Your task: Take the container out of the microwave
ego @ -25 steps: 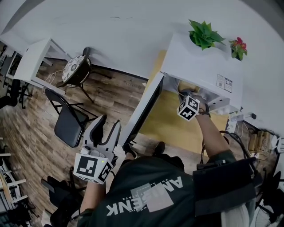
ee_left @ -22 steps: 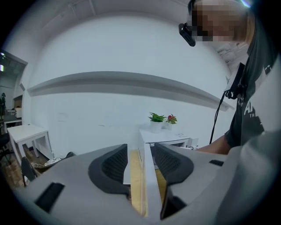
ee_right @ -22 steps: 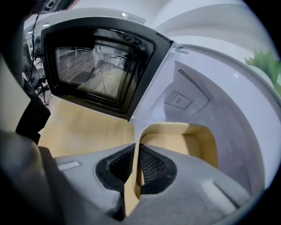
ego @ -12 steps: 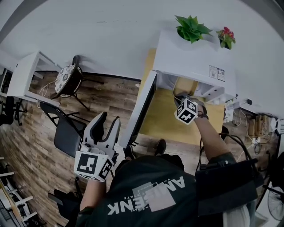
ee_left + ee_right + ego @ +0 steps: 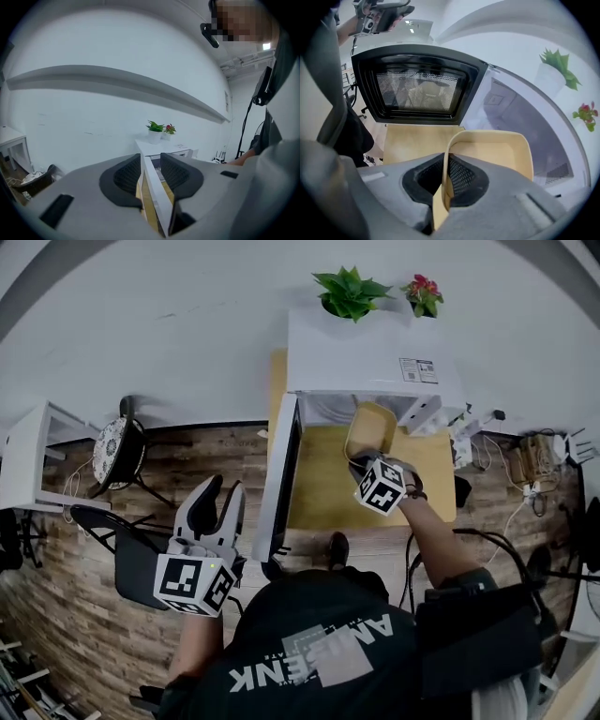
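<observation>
Our right gripper has its jaws clamped on the near rim of the pale yellow container, one pad inside the wall and one outside. The container hangs at the mouth of the white microwave, over the yellow tabletop; we cannot tell whether it touches anything below. The microwave door stands swung wide open to the left. Our left gripper has its jaws apart, having just been closing, and they grip nothing; the door's edge shows through the gap beyond them. A green plant and a red-flowered plant stand on top of the microwave.
</observation>
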The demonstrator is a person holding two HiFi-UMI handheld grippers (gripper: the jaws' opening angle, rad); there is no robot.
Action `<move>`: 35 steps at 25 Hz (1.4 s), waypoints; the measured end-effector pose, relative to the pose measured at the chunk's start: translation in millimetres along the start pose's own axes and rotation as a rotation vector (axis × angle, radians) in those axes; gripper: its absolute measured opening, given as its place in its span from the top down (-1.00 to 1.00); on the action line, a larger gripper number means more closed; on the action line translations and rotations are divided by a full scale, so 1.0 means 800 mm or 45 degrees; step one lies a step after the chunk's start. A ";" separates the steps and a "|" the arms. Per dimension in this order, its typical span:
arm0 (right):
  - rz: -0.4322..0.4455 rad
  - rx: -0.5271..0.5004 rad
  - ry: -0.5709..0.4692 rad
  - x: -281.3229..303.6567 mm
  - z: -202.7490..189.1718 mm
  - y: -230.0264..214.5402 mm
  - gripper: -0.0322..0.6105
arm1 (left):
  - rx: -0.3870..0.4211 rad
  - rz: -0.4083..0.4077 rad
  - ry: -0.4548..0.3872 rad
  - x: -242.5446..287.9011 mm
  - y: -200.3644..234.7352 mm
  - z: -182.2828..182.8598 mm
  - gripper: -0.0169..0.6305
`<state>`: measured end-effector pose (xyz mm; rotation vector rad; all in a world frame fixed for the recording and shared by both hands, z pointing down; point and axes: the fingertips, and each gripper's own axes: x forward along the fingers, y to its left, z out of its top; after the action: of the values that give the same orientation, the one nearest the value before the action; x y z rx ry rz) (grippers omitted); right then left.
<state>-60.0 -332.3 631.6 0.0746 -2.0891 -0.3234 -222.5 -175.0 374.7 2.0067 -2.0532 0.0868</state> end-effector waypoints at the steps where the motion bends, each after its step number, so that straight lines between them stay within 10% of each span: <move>1: -0.004 0.012 0.001 -0.006 0.000 0.004 0.86 | 0.009 -0.019 -0.003 0.002 0.000 -0.002 0.55; 23: -0.102 0.225 -0.087 -0.155 0.045 0.051 0.86 | 0.100 -0.318 -0.030 0.059 -0.022 0.018 0.94; 35: -0.123 0.179 -0.123 -0.240 0.079 0.057 0.86 | -0.036 -0.305 -0.011 0.071 -0.013 0.027 0.94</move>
<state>-10.9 -240.9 452.2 0.2490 -2.2067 -0.2416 -215.5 -235.8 365.3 2.2199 -1.7921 0.0020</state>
